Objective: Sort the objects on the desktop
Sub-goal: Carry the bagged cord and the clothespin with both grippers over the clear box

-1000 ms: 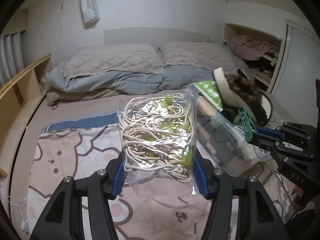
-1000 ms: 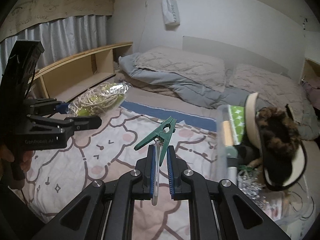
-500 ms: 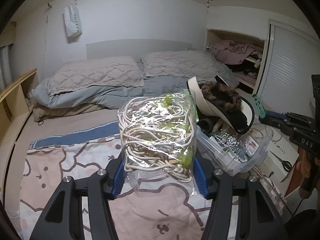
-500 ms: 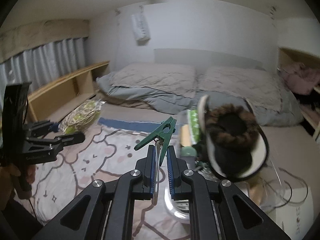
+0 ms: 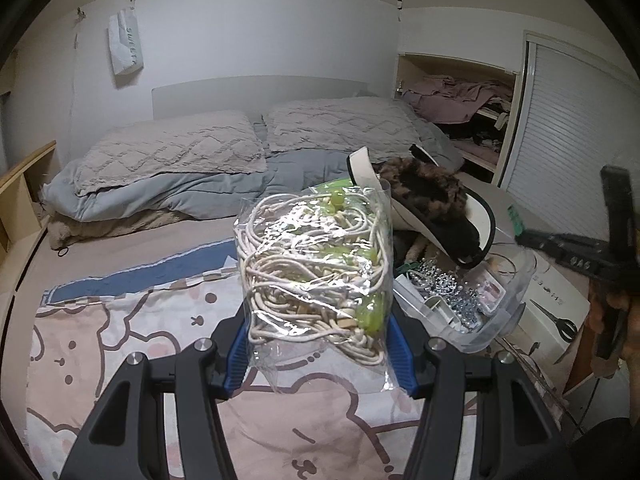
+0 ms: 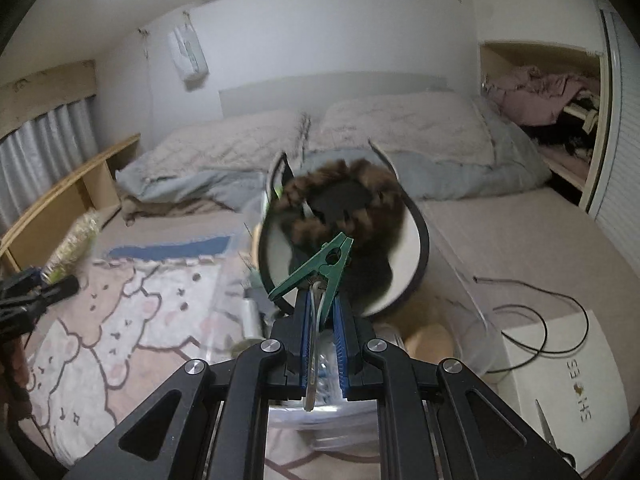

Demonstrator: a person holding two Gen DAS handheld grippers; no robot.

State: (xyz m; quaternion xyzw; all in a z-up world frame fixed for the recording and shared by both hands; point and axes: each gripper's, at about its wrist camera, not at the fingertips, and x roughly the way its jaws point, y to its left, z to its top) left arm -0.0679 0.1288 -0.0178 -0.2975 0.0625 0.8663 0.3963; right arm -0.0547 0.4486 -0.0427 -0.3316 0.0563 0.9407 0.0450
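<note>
We've got the left gripper (image 5: 318, 344) clamped on the bag of cord (image 5: 316, 272) above the bed, the right gripper (image 6: 322, 332) pinching a green clothespin (image 6: 320, 268) over the clear bin (image 5: 496, 312). That bin's crammed, a fuzzy slipper (image 6: 344, 216) on top, so the peg could bounce out.

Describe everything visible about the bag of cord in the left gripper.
The bag of cord is clear, crinkly plastic, stuffed with tangled cream cord and small yellow-green pieces. It stands roughly upright, clamped at its lower sides between the blue pads of the left gripper, above the patterned blanket. Its open top edge sits in front of the slipper.
</note>
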